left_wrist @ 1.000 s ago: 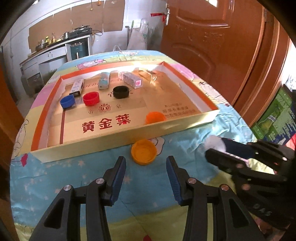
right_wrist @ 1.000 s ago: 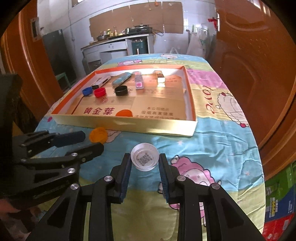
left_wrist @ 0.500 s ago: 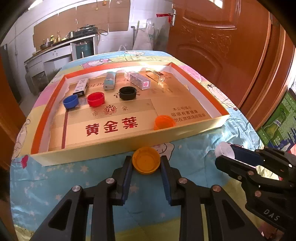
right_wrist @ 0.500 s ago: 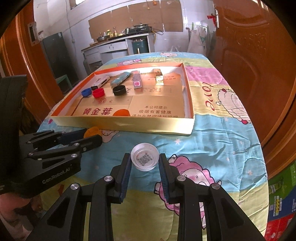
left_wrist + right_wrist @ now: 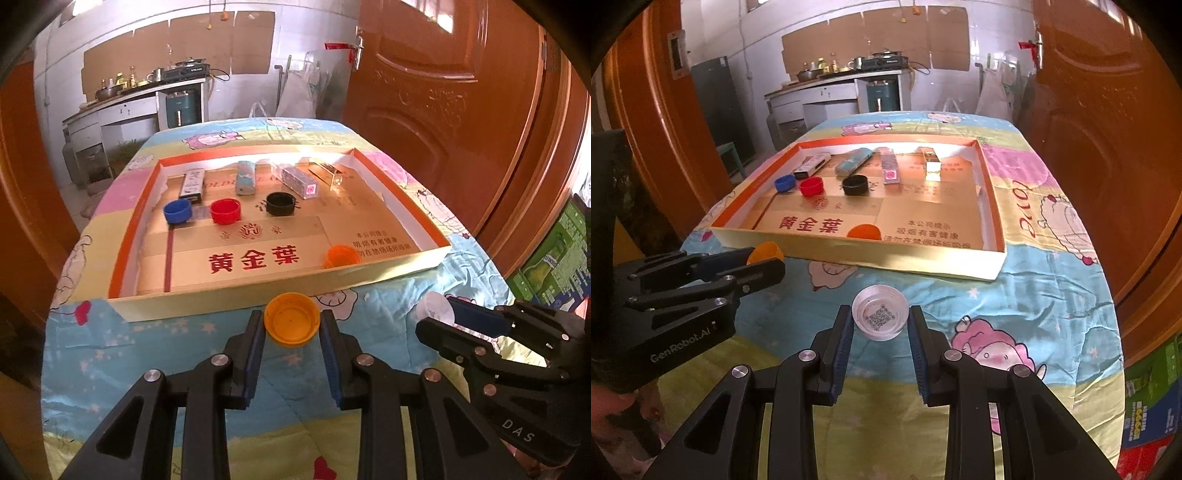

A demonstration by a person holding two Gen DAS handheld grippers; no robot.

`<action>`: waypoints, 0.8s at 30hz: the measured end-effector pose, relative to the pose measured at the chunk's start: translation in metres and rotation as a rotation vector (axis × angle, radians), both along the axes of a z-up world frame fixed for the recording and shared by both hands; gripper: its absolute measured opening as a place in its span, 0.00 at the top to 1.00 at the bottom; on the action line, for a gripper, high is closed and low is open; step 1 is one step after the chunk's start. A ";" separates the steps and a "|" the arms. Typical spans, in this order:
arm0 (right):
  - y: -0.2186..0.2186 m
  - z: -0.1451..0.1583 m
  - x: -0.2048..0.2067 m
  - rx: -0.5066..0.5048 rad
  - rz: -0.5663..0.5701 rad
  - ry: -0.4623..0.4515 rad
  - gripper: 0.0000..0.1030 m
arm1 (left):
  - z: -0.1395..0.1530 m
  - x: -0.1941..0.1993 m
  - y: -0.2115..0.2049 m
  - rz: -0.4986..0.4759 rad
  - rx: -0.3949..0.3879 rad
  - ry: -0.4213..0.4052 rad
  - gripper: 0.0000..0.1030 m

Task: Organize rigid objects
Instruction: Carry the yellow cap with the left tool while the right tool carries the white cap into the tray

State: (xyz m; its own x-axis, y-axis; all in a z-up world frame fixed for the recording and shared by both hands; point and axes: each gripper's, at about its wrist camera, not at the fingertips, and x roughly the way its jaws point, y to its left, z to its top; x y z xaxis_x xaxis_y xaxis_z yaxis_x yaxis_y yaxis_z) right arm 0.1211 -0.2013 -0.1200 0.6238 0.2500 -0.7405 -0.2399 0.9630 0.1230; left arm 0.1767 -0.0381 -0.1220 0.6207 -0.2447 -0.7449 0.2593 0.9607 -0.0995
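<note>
Between left tongs (image 5: 291, 325), round orange cap (image 5: 291, 324), hollow upward.

A right gripper (image 5: 880, 325) clamps a clear plastic cap (image 5: 880, 318), open side up, with a QR code inside, above a cartoon-printed tablecloth (image 5: 1034, 295). At left, the left gripper (image 5: 764, 260) grips an orange cap (image 5: 765, 252). Beyond lies a shallow cardboard tray (image 5: 923, 264) holding blue, red, black and orange caps and four small oblong items along its far side.
</note>
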 end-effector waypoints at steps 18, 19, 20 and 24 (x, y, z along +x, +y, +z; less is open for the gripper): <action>0.015 0.029 0.004 -0.031 0.027 -0.067 0.70 | 0.036 -0.006 0.024 0.041 -0.057 -0.071 0.70; 0.015 0.031 0.006 -0.032 0.027 -0.071 0.70 | 0.037 -0.005 0.024 0.040 -0.058 -0.075 0.70; 0.015 0.033 0.007 -0.033 0.028 -0.074 0.70 | 0.039 -0.004 0.025 0.040 -0.060 -0.078 0.70; 0.015 0.040 0.013 -0.040 0.025 -0.090 0.70 | 0.045 0.001 0.024 0.035 -0.065 -0.090 0.70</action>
State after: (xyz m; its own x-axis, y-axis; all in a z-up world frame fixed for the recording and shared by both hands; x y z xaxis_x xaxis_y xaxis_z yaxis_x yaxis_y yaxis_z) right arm 0.1345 -0.1862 -0.0801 0.6824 0.2379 -0.6912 -0.2727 0.9601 0.0612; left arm 0.1778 -0.0143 -0.0774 0.6934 -0.2679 -0.6689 0.2365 0.9615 -0.1399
